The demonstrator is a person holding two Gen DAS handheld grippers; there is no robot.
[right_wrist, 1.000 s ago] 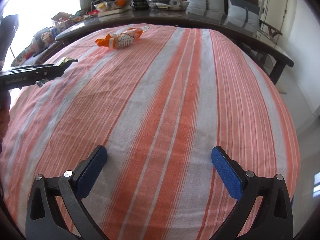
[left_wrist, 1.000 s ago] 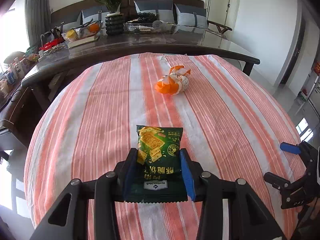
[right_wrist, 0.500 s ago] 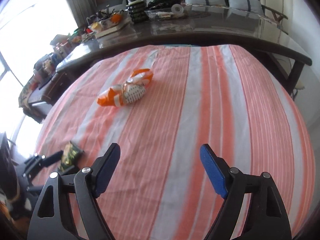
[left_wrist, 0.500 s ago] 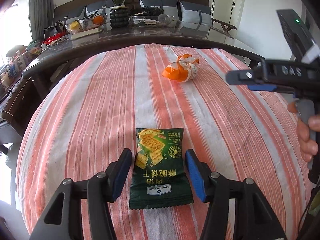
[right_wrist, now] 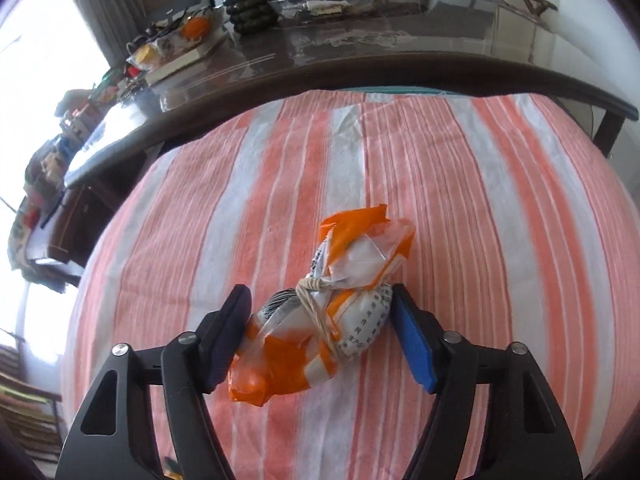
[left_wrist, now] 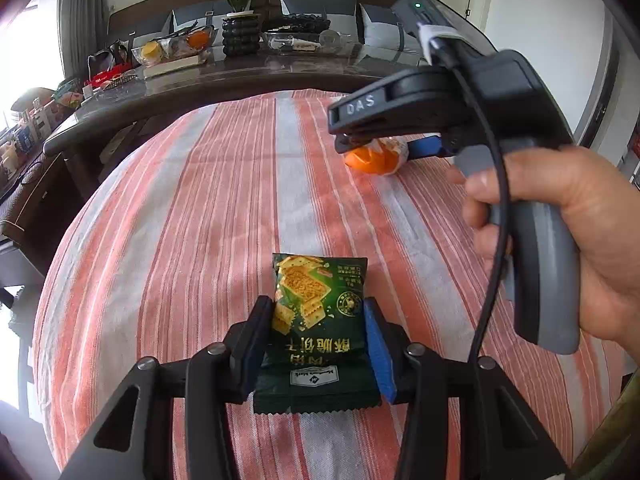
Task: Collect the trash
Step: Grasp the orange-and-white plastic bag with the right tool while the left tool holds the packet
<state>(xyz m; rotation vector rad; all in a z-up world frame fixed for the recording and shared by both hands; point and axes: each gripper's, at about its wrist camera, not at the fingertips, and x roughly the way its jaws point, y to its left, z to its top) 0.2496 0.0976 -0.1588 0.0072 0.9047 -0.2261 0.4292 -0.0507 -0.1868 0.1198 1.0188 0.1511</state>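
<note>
Left gripper (left_wrist: 318,336) pinches green packet (left_wrist: 318,320); right gripper (right_wrist: 322,332) closing around orange bag (right_wrist: 324,320).

The right gripper (right_wrist: 320,332) has travelled across the striped cloth (right_wrist: 480,200) from a bare stretch near its edge to the tied orange and white bag (right_wrist: 324,320), which now lies between its 2 jaws. Those jaws have just been closing, the left pad at the bag's crumpled end and the right pad just beside it. The left gripper (left_wrist: 318,344), which had opened off the green cracker packet (left_wrist: 318,320), has closed back against its 2 sides.
</note>
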